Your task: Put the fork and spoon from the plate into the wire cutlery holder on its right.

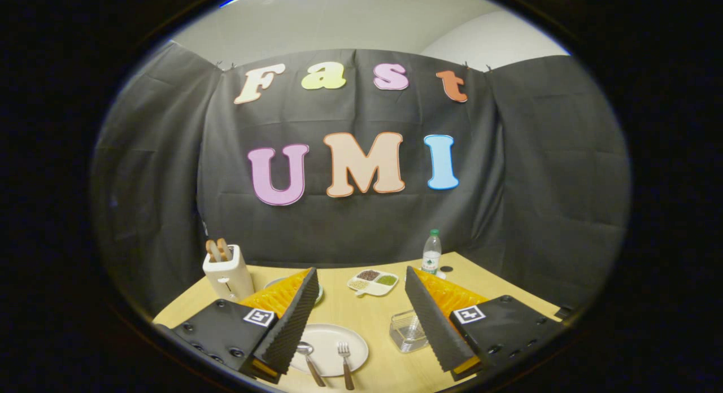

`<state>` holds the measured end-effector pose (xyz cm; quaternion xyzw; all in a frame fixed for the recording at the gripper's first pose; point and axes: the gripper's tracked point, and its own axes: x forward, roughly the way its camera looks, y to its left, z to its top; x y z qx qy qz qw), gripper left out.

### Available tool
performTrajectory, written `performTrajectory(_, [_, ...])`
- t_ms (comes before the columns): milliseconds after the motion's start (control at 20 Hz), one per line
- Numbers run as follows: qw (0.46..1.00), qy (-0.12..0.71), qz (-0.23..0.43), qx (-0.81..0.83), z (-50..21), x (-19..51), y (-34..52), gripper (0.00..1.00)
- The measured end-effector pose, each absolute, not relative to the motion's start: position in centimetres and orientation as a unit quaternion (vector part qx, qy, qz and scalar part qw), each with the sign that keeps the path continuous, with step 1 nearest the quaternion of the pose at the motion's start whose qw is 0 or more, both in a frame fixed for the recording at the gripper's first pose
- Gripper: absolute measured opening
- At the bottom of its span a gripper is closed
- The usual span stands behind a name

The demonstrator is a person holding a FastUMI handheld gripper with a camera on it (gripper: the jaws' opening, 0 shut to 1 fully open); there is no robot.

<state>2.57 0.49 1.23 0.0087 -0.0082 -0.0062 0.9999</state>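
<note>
The wooden table [361, 317] carries a toaster [228, 274] near its far left edge and a water bottle [431, 252] at its far right corner. The gripper [361, 319] hangs above with jaws wide, holding nothing. Between the fingers lies a white plate [330, 339] near the front edge; the spoon [309, 359] and fork [344, 362] rest on it. The wire cutlery holder [408, 330] stands just right of the plate.

The one camera rides on the gripper [361, 331], looking forward and slightly down along its two spread fingers [288, 325] at lower frame, over the nearby table [367, 314] toward the booth's black wall.
</note>
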Motion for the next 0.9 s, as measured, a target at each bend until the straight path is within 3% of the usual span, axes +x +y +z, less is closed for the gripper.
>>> performTrajectory(600, [1.0,0.021,-0.004,0.02,-0.9,2.9,0.9,0.98])
performTrajectory(900, [0.995,0.086,0.034,0.024,-3.7,2.8,0.8,0.98])
